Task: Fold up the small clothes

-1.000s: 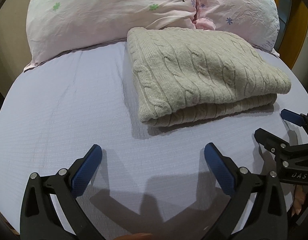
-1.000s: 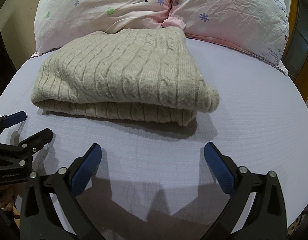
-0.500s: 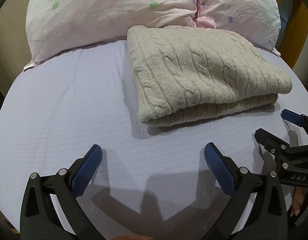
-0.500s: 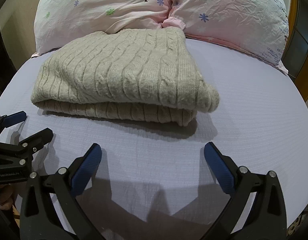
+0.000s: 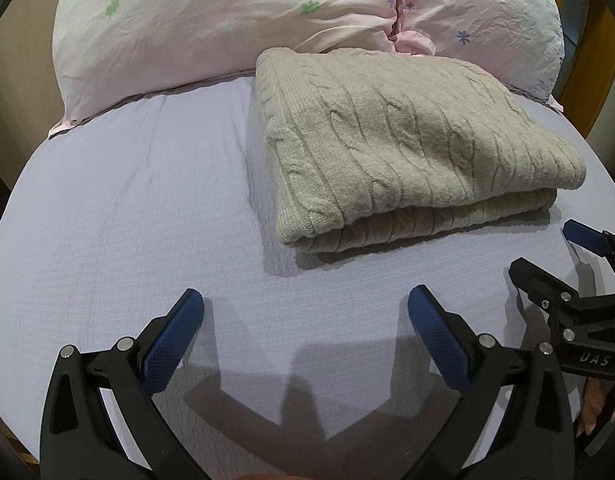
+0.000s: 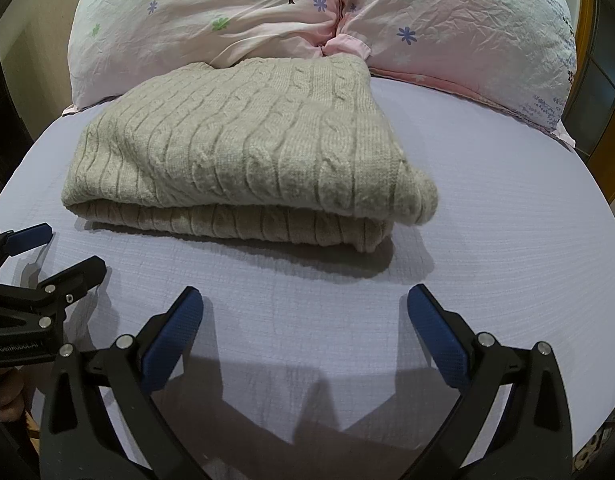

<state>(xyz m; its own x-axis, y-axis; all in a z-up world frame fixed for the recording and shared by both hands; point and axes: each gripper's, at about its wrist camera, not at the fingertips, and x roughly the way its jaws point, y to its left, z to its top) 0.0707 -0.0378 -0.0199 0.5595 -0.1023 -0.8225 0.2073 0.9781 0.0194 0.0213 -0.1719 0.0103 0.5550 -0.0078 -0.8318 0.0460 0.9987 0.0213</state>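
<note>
Bed point(image 5: 119, 208): pale lilac sheet, lightly ribbed weave, faint creases on the left side in the left wrist view; it fills most of both views.
Pillows point(image 5: 227, 28): two, pink, crumpled, printed with small flowers and a tree; set side by side along the far edge of the bed, meeting at a seam near the middle. The right-hand one point(image 6: 467, 28) carries purple print along its outer edge.
Sweater point(image 5: 407, 140): beige cable-knit, folded into a thick rectangular stack, lying flat on the sheet; its far edge touches the pillows at their seam. In the right wrist view point(image 6: 243, 148) the upper layer overhangs the lower one at the near right corner, and the fold line runs along the near side. It casts a shadow on the sheet below its near edge.
Left gripper point(image 5: 305, 312): jaws spread wide, nothing between them; blue pads, black frame. It sits over bare sheet, near the sweater's near left corner but apart from it. It also appears at the left edge of the right wrist view point(image 6: 47, 256), spread there too.
Right gripper point(image 6: 305, 308): jaws spread wide, holding nothing; over bare sheet just short of the sweater's near edge, no contact. Also seen at the right edge of the left wrist view point(image 5: 547, 252), beside the sweater's near right corner.
Fingers point(image 5: 591, 416): the person's, partly visible beneath the right gripper's body at the lower right edge.
Shadows: both grippers throw dark shadows on the sheet beneath their frames.
</note>
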